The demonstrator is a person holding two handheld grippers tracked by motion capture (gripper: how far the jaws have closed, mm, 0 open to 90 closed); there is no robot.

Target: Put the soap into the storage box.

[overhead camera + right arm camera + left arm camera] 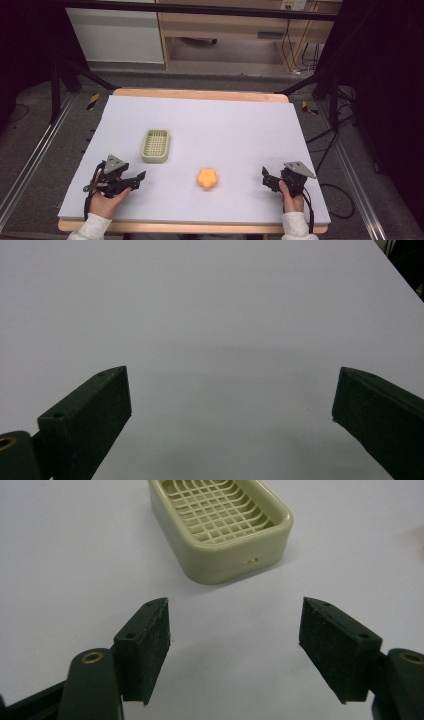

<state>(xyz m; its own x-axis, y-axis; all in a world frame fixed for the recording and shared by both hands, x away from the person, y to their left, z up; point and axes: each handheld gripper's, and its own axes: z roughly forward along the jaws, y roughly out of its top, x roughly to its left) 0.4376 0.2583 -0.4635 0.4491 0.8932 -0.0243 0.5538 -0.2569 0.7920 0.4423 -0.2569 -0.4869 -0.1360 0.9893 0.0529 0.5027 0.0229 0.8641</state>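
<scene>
I had both grippers low over the near edge of the pale lavender mat [225, 120], one at each side. My left gripper [131, 181] sat at the near left, its jaws pointing toward the middle of the table, and in the left gripper view its jaws stood apart with bare mat between the two black pads [150, 645]; they pinched nothing. Just ahead of them, a little to the left in that view, lay the pale green soap dish [222, 527], its slatted grid facing up, resting flat on the mat and clear of my jaws. From above, the soap dish [156, 145] sat left of centre, near my left gripper but not touching it. My right gripper [270, 181] was at the near right, held in my hand [292, 195], with its jaws aimed toward the middle as well. In the right gripper view those jaws were spread wide over plain mat, gripping nothing. Between my two grippers, nearer the right one, sat an orange flower-shaped thing [207, 178], alone on the mat and well apart from the soap dish.
</scene>
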